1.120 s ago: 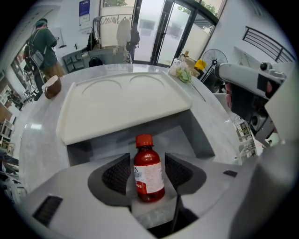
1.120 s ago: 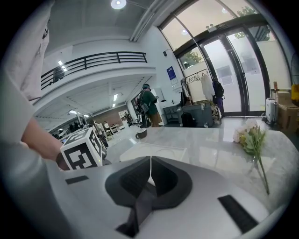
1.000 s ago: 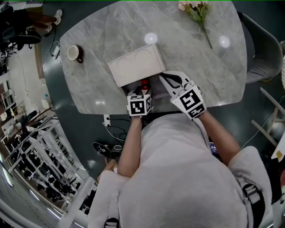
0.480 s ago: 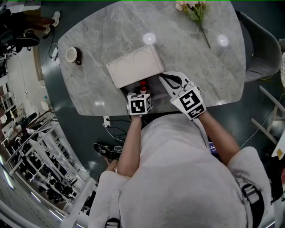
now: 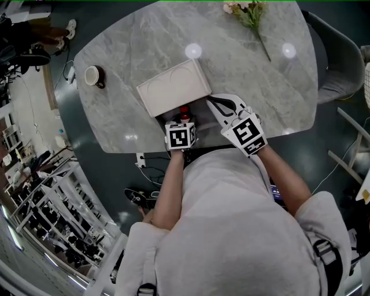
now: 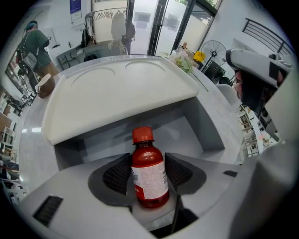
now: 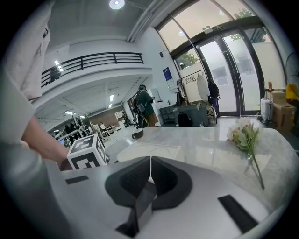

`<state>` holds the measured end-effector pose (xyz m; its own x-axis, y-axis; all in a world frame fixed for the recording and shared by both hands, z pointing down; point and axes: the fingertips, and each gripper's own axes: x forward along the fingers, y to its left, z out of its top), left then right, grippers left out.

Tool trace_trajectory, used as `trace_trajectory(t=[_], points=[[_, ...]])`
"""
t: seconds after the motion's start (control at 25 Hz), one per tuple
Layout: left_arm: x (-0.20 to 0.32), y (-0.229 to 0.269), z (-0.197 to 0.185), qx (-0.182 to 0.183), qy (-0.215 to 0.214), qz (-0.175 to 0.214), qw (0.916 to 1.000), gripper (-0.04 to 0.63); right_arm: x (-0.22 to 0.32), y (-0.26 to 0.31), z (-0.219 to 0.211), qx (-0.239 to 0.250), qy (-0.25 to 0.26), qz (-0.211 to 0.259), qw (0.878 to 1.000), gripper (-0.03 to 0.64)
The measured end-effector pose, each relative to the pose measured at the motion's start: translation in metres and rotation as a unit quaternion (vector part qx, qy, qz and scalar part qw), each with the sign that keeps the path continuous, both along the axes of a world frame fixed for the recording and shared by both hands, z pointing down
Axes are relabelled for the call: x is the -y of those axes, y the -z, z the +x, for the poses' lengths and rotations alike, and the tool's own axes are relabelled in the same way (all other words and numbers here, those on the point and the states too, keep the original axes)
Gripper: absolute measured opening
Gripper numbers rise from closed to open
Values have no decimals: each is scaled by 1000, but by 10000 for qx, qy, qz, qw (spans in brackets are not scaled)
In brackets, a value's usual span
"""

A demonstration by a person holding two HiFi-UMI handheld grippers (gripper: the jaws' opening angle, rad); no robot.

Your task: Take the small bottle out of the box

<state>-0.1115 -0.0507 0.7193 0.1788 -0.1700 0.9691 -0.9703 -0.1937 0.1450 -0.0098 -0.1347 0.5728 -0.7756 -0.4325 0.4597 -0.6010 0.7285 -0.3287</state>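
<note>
Left tongs point(image 6: 147, 172) clenched on the small red bottle point(image 6: 149, 179): one ribbed pad on each side of the label, both touching it. Bottle upright, red cap on top, white label facing the camera. Its base is hidden behind the tongs' body, so contact with the box floor cannot be told. It stands in the near, open part of the white box point(image 6: 205, 135), grey inner walls behind it and to the right.

The box lid point(image 6: 117, 95) is raised and tilted back, two round recesses showing on its surface. In the head view the red cap shows just off the near edge of the lid, right in front of the left marker cube.

Right tongs point(image 7: 149, 179) clenched shut, pads meeting, nothing between them. In the head view they sit just beside the box's right near corner, over the tabletop point(image 5: 272, 87), close to the left tongs but apart.

Tabletop is grey marble with rounded corners. A cup point(image 5: 93, 76) stands near its far left edge, well apart from the box. A flower sprig point(image 5: 250, 13) lies at the far right side. A grey chair point(image 5: 341, 63) is beside the right edge.
</note>
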Motion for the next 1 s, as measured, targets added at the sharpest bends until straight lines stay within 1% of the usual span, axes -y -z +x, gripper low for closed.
trace_trajectory(t=[0.28, 0.56, 0.72, 0.84, 1.0], points=[[1, -10, -1, 126, -35, 56, 9999, 222, -1, -9, 2, 31, -6, 30, 10000, 26], [3, -6, 2, 84, -178, 103, 9998, 222, -4, -4, 8, 9, 42, 45, 10000, 26], [3, -6, 1, 159, -270, 142, 9994, 222, -5, -5, 11, -16, 128, 84, 9999, 26], [3, -3, 2, 209, -201, 227, 9993, 222, -6, -3, 15, -55, 291, 133, 9995, 26], [2, 7, 3, 236, 27, 379, 9990, 222, -10, 3, 15, -29, 542, 152, 9984, 26]])
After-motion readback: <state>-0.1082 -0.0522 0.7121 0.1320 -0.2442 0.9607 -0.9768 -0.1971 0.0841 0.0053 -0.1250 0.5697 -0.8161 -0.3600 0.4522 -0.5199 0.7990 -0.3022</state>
